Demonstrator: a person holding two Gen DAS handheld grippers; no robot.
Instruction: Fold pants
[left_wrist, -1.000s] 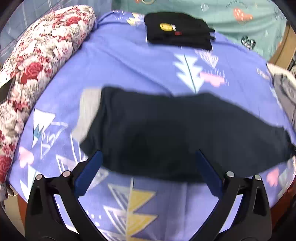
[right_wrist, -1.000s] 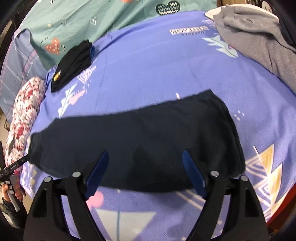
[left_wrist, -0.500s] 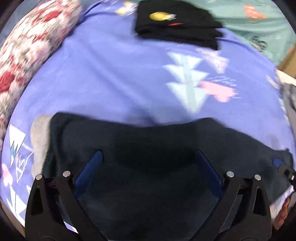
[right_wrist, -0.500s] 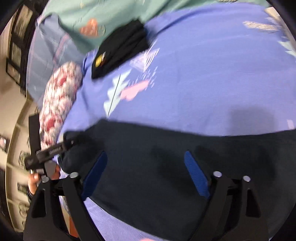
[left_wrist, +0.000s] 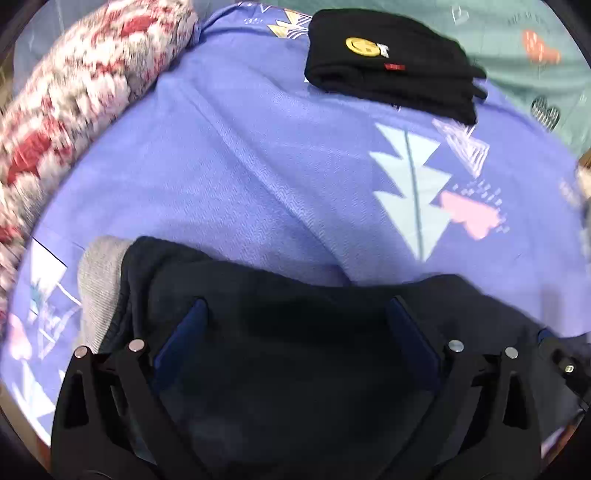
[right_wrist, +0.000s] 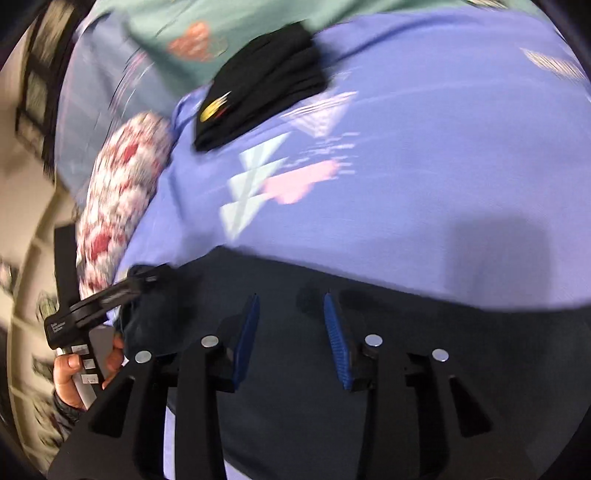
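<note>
Pants (left_wrist: 295, 354) edge beside bare bedsheet (left_wrist: 258, 166)

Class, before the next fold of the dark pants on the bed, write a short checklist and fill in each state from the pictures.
1. Left gripper open over the pants: ok.
2. Right gripper gripping fabric: not ok, narrowed but apart.
3. Pants lying flat: cannot tell, blurred.
4. Bedsheet beyond the pants free for folding: ok.
5. Folded black garment apart from the pants: ok.
</note>
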